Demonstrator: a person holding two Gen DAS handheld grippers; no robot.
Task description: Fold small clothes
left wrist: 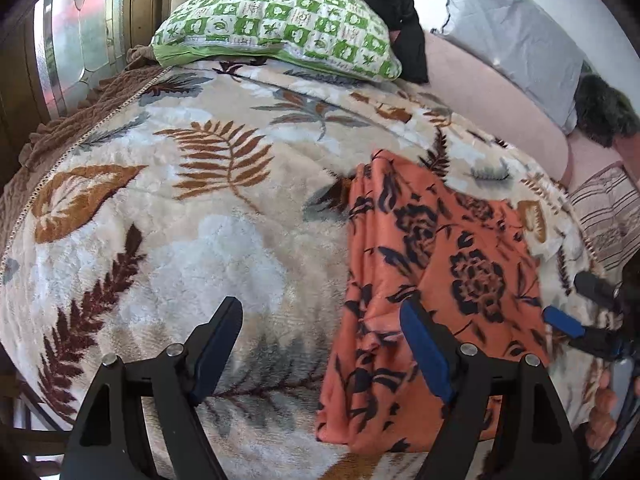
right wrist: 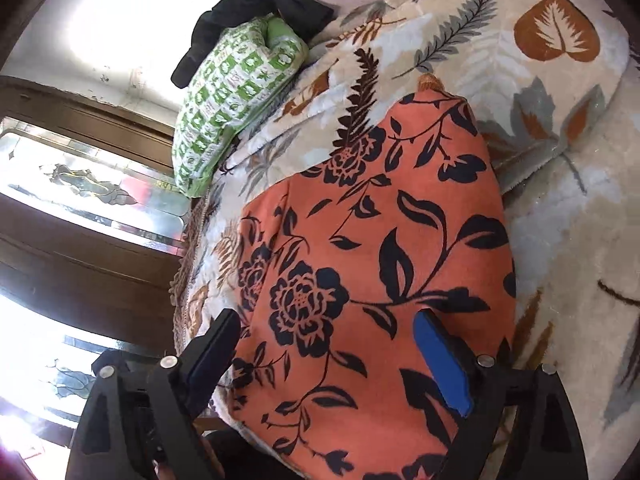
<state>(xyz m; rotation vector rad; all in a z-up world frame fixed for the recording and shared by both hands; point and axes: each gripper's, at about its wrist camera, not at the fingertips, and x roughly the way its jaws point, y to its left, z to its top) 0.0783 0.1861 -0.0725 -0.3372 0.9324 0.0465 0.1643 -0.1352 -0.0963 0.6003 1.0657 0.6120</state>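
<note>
The left gripper (left wrist: 320, 344) tilts steeply down over the leaf-patterned blanket (left wrist: 168, 208), its 2 fingers spread wide with nothing between them; its right finger (left wrist: 426, 350) overlaps the left edge of the orange floral cloth (left wrist: 432, 264), though contact cannot be told. That cloth lies flat on the blanket, toward 3 o'clock in the left wrist view. At 3 o'clock there, the right gripper (left wrist: 576, 304) shows at the cloth's far edge, with fingertips of the person's hand (left wrist: 604, 404) below it. In the right wrist view the right gripper (right wrist: 328, 352) angles down over the cloth (right wrist: 372, 240), fingers wide apart, gripping nothing. A green checked pillow (left wrist: 276, 28) sits at 12 o'clock with a black garment (left wrist: 384, 4) draped on it.
</note>
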